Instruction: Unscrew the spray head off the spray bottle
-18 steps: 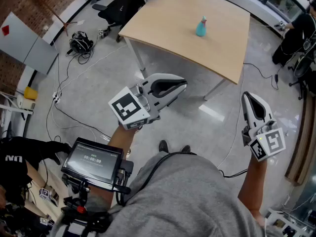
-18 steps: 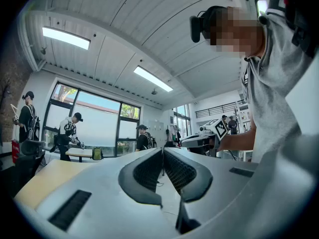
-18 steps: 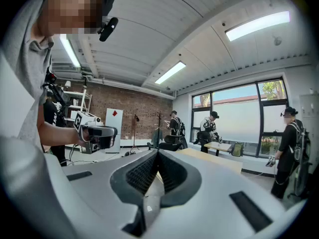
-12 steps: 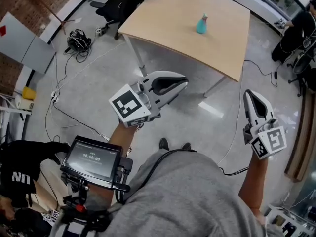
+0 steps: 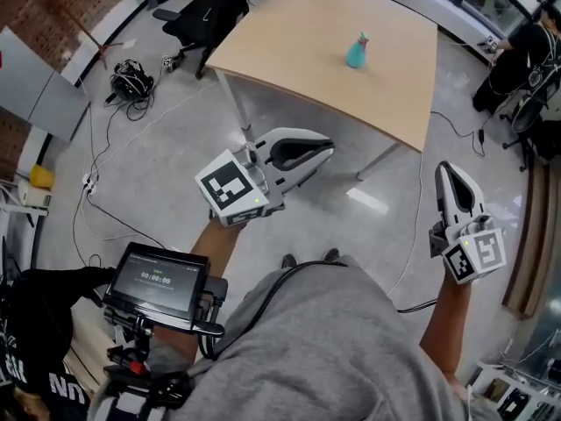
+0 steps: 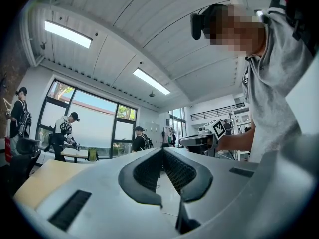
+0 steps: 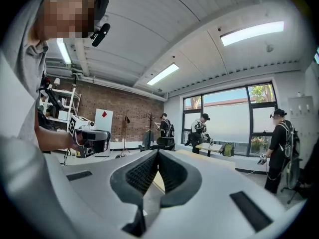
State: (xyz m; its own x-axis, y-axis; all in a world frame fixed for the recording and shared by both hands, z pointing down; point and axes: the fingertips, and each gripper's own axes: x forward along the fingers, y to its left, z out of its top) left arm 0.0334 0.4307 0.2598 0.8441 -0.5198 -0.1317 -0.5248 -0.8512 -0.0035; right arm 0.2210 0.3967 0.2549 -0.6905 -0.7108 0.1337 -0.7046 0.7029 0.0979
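A small teal spray bottle point(image 5: 357, 51) with a pale spray head stands upright on the light wooden table point(image 5: 298, 51), far from both grippers. My left gripper point(image 5: 326, 151) is held out over the floor short of the table's near edge, jaws shut and empty. My right gripper point(image 5: 444, 171) hangs at the right over the floor, also shut with nothing in it. In the left gripper view the gripper point(image 6: 162, 151) shows its ribbed pads pressed together. The right gripper view shows that gripper point(image 7: 157, 152) shut the same way. The bottle does not appear in either gripper view.
Black office chairs point(image 5: 206, 11) stand left of the table, and cables point(image 5: 131, 79) lie on the grey floor. A person point(image 5: 524, 55) sits at the far right. A small screen point(image 5: 158, 281) is mounted at my waist. Several people stand by the windows point(image 7: 202, 128).
The head view has shifted slightly, so the table and bottle sit a little higher in it. Both grippers stay shut and in nearly the same places.
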